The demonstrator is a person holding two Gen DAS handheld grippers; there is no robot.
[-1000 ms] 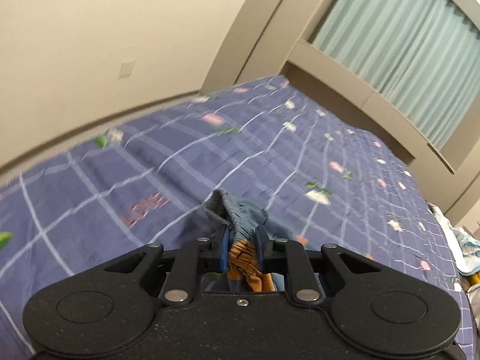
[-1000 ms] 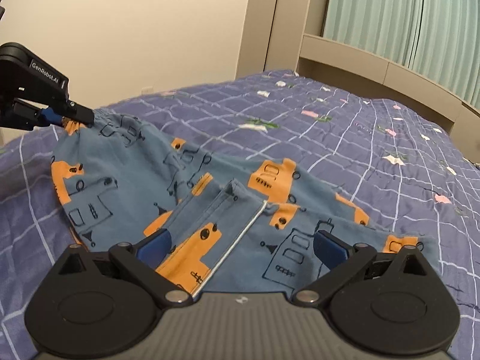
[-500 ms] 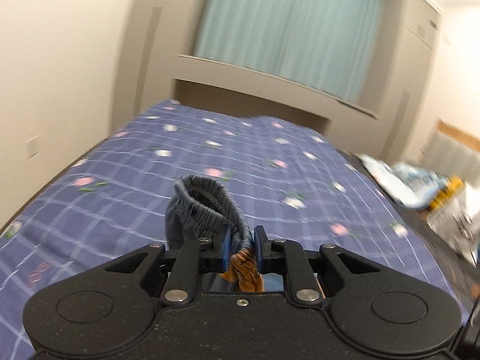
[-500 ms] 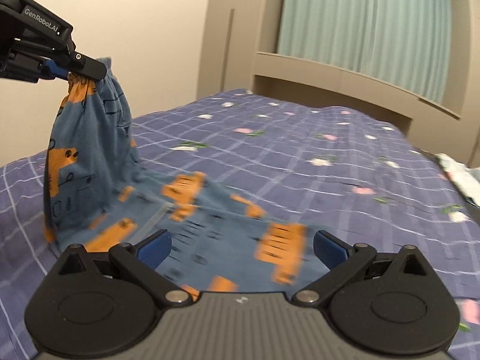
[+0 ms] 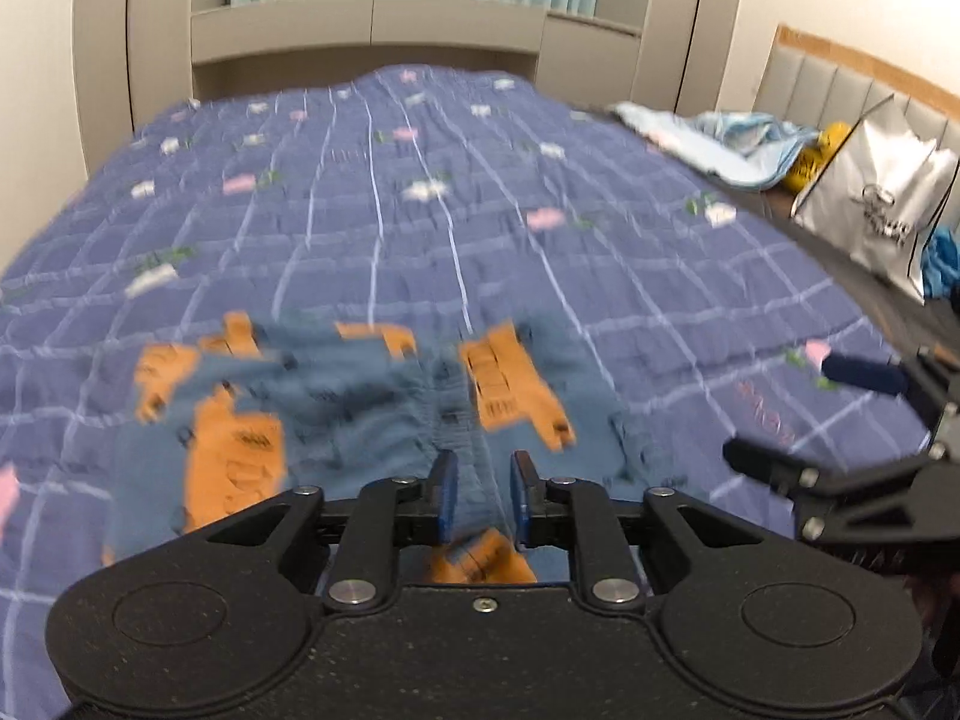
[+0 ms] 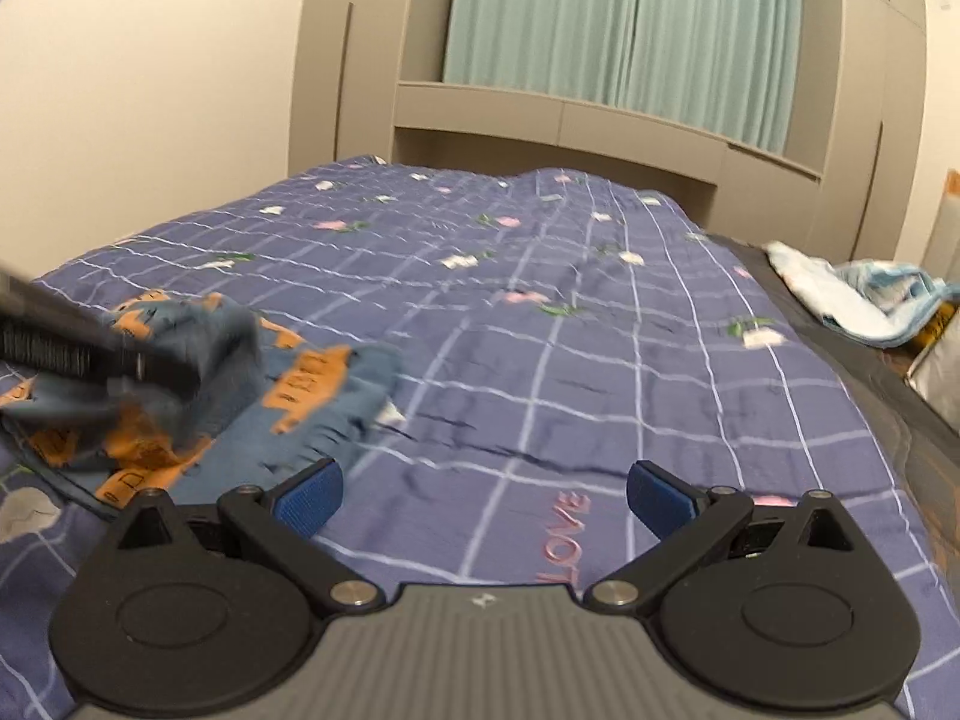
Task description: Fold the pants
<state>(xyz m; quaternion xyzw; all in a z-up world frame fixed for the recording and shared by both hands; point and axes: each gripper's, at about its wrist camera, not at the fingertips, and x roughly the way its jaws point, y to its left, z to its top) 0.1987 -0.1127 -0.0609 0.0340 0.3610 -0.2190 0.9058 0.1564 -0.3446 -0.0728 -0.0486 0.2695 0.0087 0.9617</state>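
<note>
The blue pants with orange prints lie bunched on the purple checked bedspread. My left gripper sits low over their near edge, its blue pads a small gap apart with cloth between them; the view is blurred. In the right wrist view the pants lie at the left, partly behind the blurred left gripper. My right gripper is wide open and empty over bare bedspread, to the right of the pants. It also shows at the right edge of the left wrist view.
A light blue cloth pile and a white shopping bag lie beyond the bed's right edge. A beige headboard ledge and green curtains stand at the far end. A wall runs along the left.
My left gripper has swung from holding the pants up high to down onto the bed, and its pads have parted slightly. The pants now lie heaped. My right gripper has shifted right, off the cloth.
</note>
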